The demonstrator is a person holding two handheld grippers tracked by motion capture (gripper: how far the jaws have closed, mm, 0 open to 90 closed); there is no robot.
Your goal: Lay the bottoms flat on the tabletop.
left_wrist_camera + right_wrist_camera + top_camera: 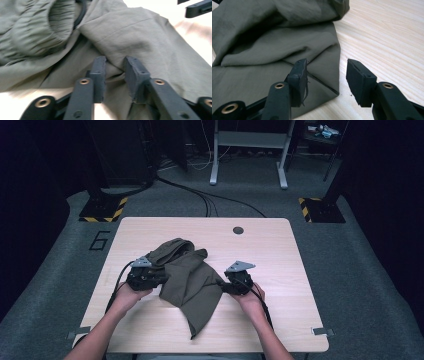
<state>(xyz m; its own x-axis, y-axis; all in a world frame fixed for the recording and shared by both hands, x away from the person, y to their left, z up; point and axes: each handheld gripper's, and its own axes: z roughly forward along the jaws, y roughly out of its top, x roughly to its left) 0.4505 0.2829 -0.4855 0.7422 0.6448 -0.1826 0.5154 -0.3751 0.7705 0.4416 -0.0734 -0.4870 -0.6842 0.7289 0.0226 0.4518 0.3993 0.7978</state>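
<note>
Our left gripper [113,63] with jaws partly closed, pinching a fold of the olive garment [187,280], our right gripper [325,66] with jaws apart straddling its hem at three o'clock, soft matte woven cloth, ribbed cuff [40,27] bunched, heaped mid-table [280,245], pale woodgrain.

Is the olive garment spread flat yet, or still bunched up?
Still bunched. The olive garment lies crumpled on the table, with overlapping folds and its ribbed cuff heaped on top; one end trails toward the near edge.
</note>
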